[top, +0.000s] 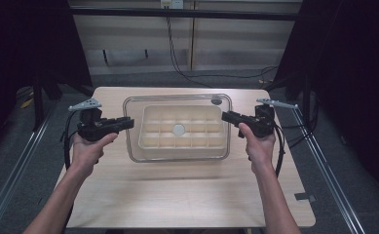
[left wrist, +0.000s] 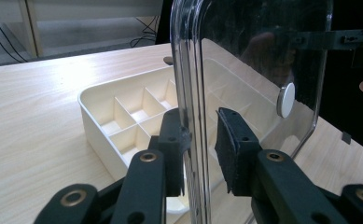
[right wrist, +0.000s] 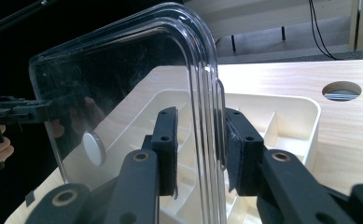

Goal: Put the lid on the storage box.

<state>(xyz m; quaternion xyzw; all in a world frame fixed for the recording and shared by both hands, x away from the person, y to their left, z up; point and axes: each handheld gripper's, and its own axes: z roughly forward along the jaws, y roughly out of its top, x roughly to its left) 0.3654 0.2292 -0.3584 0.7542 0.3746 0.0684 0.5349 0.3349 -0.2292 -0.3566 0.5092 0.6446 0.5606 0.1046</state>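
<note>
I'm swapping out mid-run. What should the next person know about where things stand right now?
Left gripper: jaws astride the left edge of the clear lid; one pad touches, a gap shows at the other.
Right gripper: jaws astride the lid's right edge, small gaps at both pads.
Lid: held level between both grippers, over the cream tray on the table; its white knob is at centre.
Tray: divided compartments, those in sight look empty.
Done: both grippers are placed on the lid's edges.
Left: whether the lid is going on or coming off cannot be told; keep it level.

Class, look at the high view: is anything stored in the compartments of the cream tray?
No: the divided tray shows bare compartments beneath the clear lid.
</note>
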